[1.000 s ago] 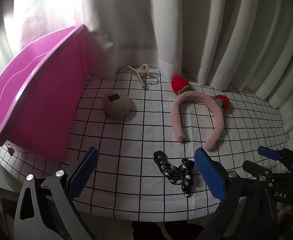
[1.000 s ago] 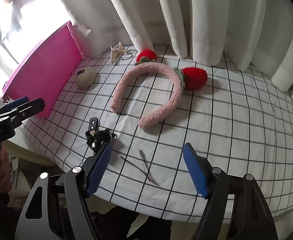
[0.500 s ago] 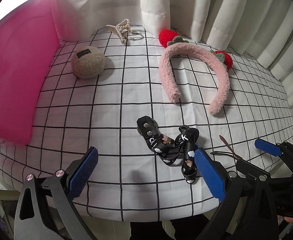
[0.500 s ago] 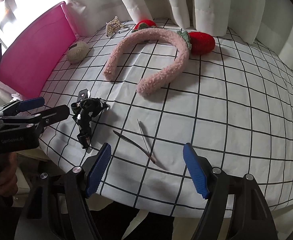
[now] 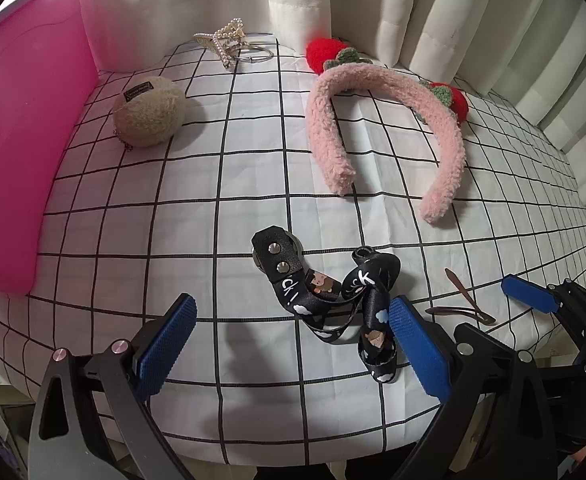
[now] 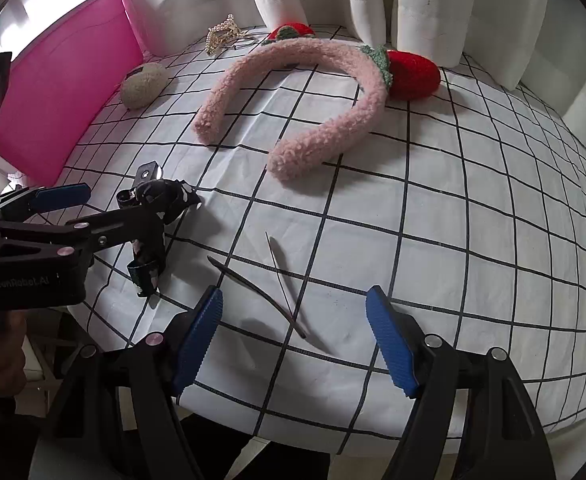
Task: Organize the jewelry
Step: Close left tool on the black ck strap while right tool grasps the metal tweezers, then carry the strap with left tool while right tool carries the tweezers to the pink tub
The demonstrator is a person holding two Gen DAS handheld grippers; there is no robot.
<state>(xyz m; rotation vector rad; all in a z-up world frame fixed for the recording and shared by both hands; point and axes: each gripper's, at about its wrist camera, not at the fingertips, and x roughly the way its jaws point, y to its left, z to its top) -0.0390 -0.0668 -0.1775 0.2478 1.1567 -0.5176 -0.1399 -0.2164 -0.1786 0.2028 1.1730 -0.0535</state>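
A black printed strap with metal snaps (image 5: 325, 300) lies near the table's front edge, between the tips of my open left gripper (image 5: 289, 340); it also shows in the right wrist view (image 6: 153, 220). Two thin brown hair pins (image 6: 269, 284) lie just ahead of my open, empty right gripper (image 6: 297, 332); they also show in the left wrist view (image 5: 463, 300). A pink fuzzy headband with red strawberries (image 5: 389, 128) lies further back. A pearl hair claw (image 5: 225, 38) and a beige fuzzy ball (image 5: 149, 110) lie at the back left.
A pink bin (image 5: 17, 128) stands on the left side of the checked tablecloth (image 5: 213, 220). White curtains (image 5: 433, 12) hang behind the table. The table's front edge runs just under both grippers.
Both grippers have moved forward and down toward the table. The strap now sits between the left fingertips, and the hair pins are closer to the right gripper.
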